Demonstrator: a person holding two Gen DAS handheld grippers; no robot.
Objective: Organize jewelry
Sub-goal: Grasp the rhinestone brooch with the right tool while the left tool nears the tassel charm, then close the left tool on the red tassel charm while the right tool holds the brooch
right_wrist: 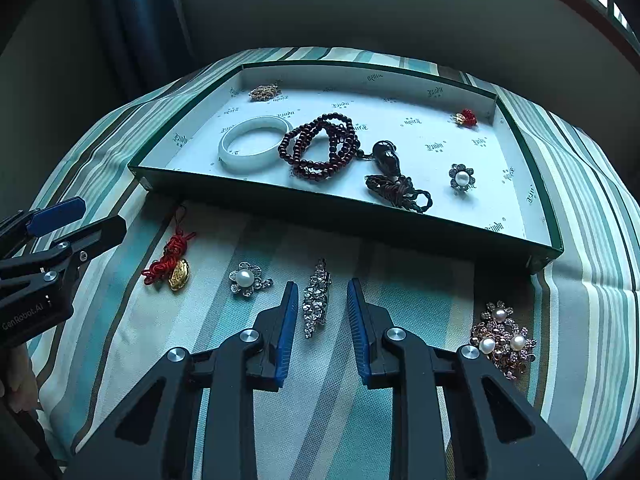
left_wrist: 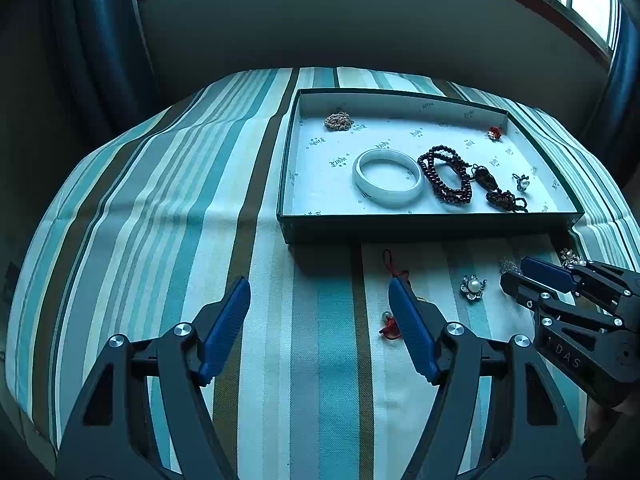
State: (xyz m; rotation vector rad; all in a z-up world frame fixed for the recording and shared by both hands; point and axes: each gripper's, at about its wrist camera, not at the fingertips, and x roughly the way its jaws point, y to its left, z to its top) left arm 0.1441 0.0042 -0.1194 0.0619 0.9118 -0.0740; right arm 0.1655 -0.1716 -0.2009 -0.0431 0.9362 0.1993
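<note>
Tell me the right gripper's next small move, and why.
Probably close the right gripper on the rhinestone brooch: it lies on the striped cloth between the pads, which don't yet press it, and still outside the tray.

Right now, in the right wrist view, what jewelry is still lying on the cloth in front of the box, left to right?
Red knotted charm with gold piece → pearl flower brooch → long rhinestone brooch, lying between the right gripper jaws → large pearl cluster brooch.
</note>
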